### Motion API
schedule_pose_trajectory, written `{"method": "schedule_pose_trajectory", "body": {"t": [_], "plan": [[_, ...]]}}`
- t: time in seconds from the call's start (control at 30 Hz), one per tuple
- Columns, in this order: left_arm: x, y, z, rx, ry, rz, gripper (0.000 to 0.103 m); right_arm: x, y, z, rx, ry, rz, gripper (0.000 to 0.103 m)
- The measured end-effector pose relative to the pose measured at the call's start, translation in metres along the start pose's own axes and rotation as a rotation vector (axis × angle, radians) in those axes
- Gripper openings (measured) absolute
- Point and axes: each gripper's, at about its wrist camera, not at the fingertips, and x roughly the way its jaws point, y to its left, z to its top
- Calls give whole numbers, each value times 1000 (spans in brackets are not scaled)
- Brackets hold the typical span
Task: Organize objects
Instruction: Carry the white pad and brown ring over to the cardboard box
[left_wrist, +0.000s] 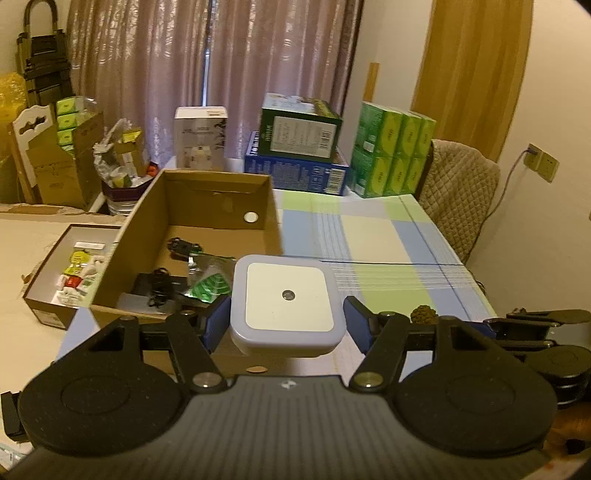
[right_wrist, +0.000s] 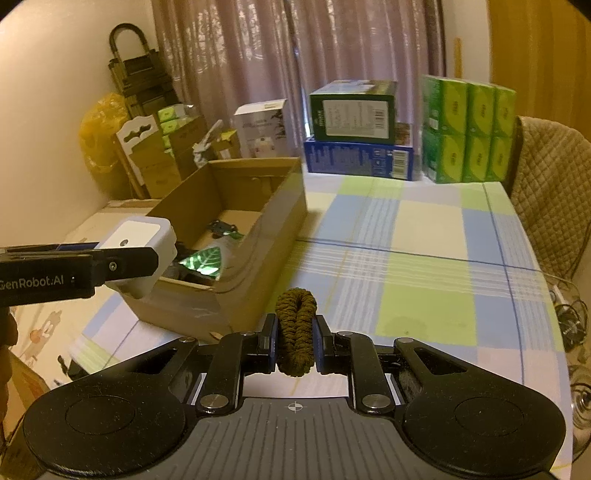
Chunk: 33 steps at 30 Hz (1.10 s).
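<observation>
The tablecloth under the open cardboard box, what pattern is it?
Checked tablecloth in blue, green and cream squares, clearest in the right wrist view.

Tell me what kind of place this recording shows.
Most likely a room in a home, used partly for storage: a table under a checked tablecloth, drawn curtains behind it, and stacked green tissue packs plus cardboard boxes along the wall.

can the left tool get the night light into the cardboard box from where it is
Probably yes. The left tool holds the night light at the near corner of the cardboard box, whose top is open. Nothing stands between them; the right tool, gripping a hair tie, sits off to the side.
</observation>
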Motion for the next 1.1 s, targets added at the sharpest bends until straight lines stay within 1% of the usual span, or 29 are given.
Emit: {"method": "schedule_pose_trajectory", "body": {"t": [0.27,0.57,0.83,1.1], "plan": [[-2,29,2,-18,6,38,62,22,26,8,-38,12,46,15],[0,52,5,-17,25,67,62,42,50,18,-63,18,91,15],[4,60,5,-17,39,69,62,50,58,21,-71,22,110,15],[10,61,6,-13,49,61,62,53,58,22,-69,25,108,15]]}}
